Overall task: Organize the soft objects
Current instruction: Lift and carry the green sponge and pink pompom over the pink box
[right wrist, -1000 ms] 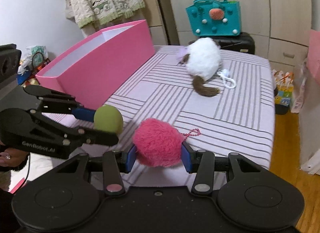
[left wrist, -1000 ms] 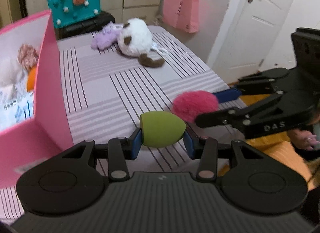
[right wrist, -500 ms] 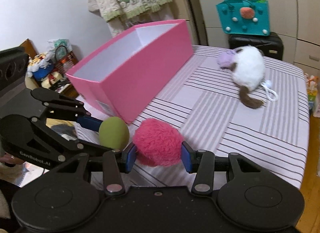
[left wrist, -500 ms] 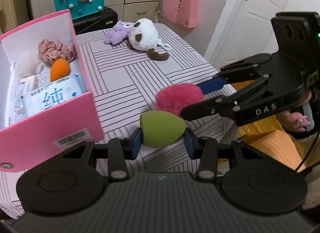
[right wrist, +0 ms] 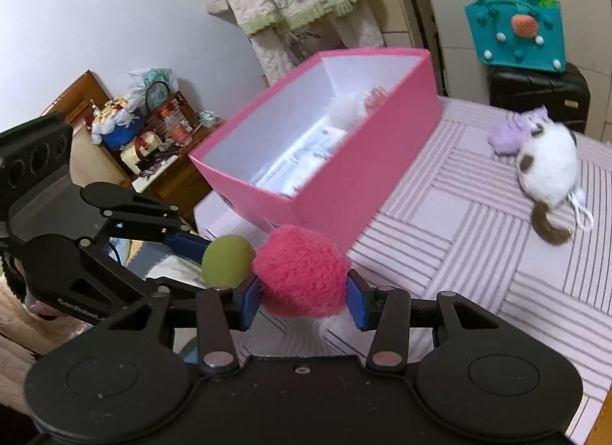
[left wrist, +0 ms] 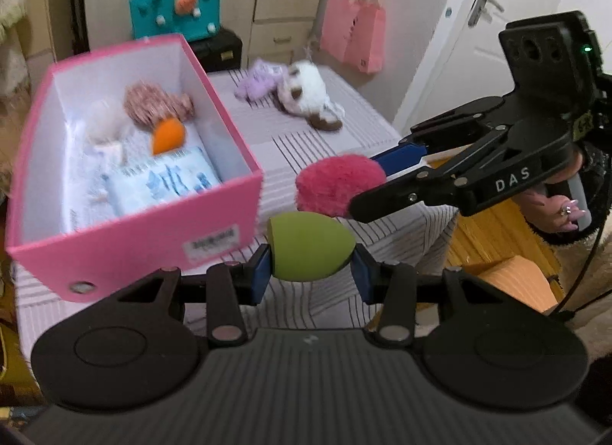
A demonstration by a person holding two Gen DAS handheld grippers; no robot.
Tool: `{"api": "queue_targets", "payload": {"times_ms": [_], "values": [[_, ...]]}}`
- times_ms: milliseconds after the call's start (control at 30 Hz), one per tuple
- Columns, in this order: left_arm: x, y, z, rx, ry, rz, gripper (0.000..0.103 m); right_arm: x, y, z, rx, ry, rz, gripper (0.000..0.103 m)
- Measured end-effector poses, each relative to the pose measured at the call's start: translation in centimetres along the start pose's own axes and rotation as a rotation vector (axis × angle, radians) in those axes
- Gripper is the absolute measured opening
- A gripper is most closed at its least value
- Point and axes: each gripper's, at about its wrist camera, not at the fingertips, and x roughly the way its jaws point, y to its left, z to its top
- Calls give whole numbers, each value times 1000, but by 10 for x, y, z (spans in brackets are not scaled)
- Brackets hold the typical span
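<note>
Change: both grippers have come up and in toward the pink box (left wrist: 134, 242) since the earlier frames; its inside, hidden a second ago in the left wrist view, now shows in full.
Left gripper (left wrist: 311, 267): jaws narrow, clamped on the green sponge egg (left wrist: 310, 248); pads press its blunt end and its tip, so it lies sideways between them.
Right gripper (right wrist: 304, 298): jaws about mid-width, closed on the pink pompom (right wrist: 302, 271); fur bulges past both pads.
Position: both loads are held in the air at the box's near corner, just outside the rim, side by side, not yet over the opening.
Why held so: probably a paired carry, one soft item per hand, to drop both in the box in one trip.
Box contents: orange sponge (left wrist: 168, 135), mottled pink-brown fluffy piece (left wrist: 157, 106), white fluffy item (left wrist: 101, 120), tissue pack (left wrist: 164, 183); blurred, so the white item's identity is a guess.
Still out: white plush with brown patches (right wrist: 549, 173) and lilac plush (right wrist: 510, 133), touching, far end of the striped tablecloth (right wrist: 459, 261).
Textures: egg is smooth, matte, springy-looking foam; pompom is long-pile fuzz, round, compressible; box is stiff card, glossy pink outside, white inside.
Risk: pompom fur may snag on the pad at release.
</note>
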Motion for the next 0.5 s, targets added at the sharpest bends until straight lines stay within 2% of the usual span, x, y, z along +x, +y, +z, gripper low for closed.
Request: {"api": "queue_targets", "payload": {"times_ms": [233, 500], "values": [[-44, 18, 13, 5, -99, 62, 44, -12, 26, 34, -50, -58, 13, 52], [-57, 47, 26, -20, -147, 121, 44, -3, 47, 77, -121, -98, 29, 52]]}}
